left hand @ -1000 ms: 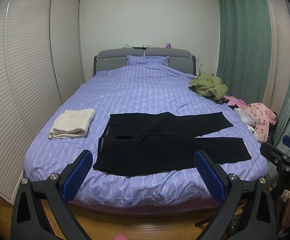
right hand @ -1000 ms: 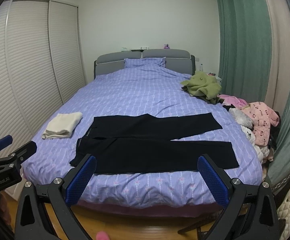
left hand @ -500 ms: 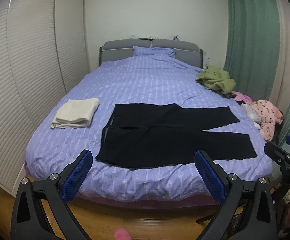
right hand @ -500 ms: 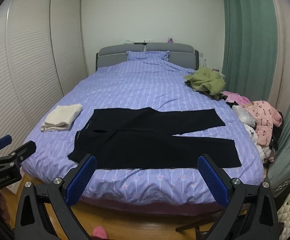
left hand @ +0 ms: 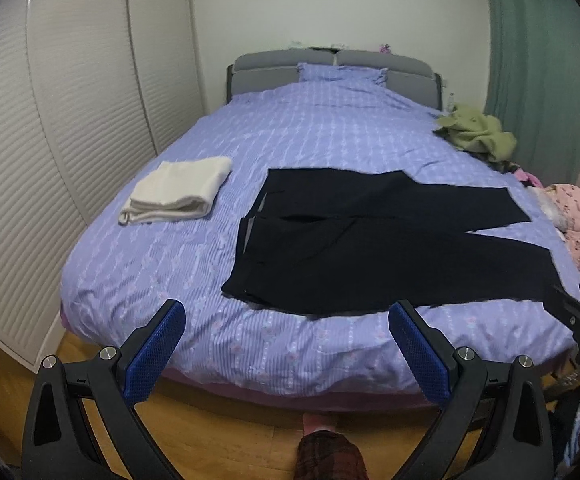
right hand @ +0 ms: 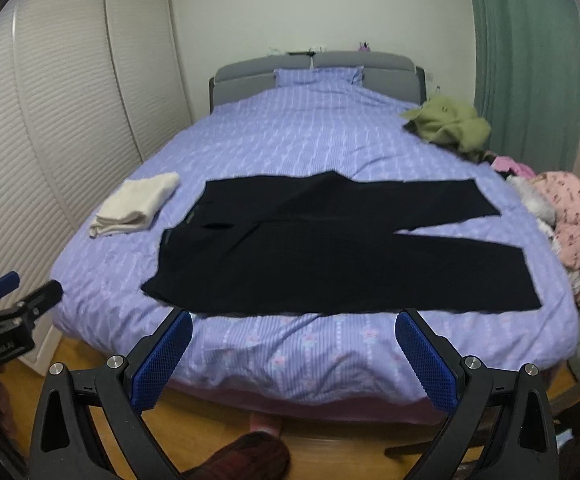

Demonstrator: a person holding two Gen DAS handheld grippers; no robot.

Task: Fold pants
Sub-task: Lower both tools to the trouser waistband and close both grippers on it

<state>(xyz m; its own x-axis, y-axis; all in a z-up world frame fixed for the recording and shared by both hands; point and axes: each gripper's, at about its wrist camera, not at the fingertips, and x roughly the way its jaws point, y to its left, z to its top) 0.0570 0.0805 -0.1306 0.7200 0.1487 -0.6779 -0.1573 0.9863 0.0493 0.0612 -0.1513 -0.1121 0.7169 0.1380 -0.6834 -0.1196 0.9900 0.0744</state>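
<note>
Lying flat on the purple striped bedspread [left hand: 330, 140], near the foot edge of the bed, the black long pants [left hand: 374, 240] have the waist toward the left and both legs spread to the right. A folded cream-white cloth [left hand: 177, 192] rests well apart on the left. The left gripper [left hand: 290, 344] and the right gripper [right hand: 294, 356] hover before the bed with fingers wide apart, holding nothing.

— What sort of place is this?
— A home bedroom: a bed [left hand: 330, 140] with a grey headboard [right hand: 314, 70] at twelve o'clock, louvred wardrobe doors [left hand: 69, 120] at nine, probably curtains [right hand: 530, 60] at two.
</note>
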